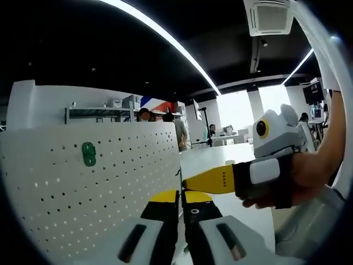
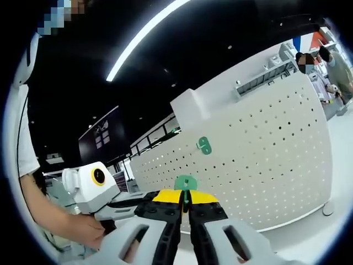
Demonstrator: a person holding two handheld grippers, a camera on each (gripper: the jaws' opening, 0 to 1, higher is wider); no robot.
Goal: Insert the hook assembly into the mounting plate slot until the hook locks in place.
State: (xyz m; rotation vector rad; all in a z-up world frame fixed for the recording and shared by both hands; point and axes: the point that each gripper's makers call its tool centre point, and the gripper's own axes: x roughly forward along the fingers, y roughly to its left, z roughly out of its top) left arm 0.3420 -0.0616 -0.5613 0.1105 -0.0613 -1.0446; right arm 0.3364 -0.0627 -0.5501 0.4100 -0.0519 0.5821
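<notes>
The white perforated mounting plate (image 1: 83, 187) stands upright, with one green hook (image 1: 88, 153) fixed in its holes. My left gripper (image 1: 180, 197) is shut at the plate's right edge, which runs down between its yellow tips. In the right gripper view the same plate (image 2: 265, 165) carries the mounted green hook (image 2: 204, 146). My right gripper (image 2: 186, 194) is shut on a second green hook assembly (image 2: 186, 181), held just in front of the plate's lower part. The right gripper (image 1: 212, 179) enters the left gripper view in a person's hand, its tip by the plate's edge.
The plate stands on a white table (image 1: 220, 160). A hand holds the left gripper (image 2: 94, 185) at the left of the right gripper view. Shelving (image 1: 105, 113) and standing people (image 1: 179, 130) are behind the plate.
</notes>
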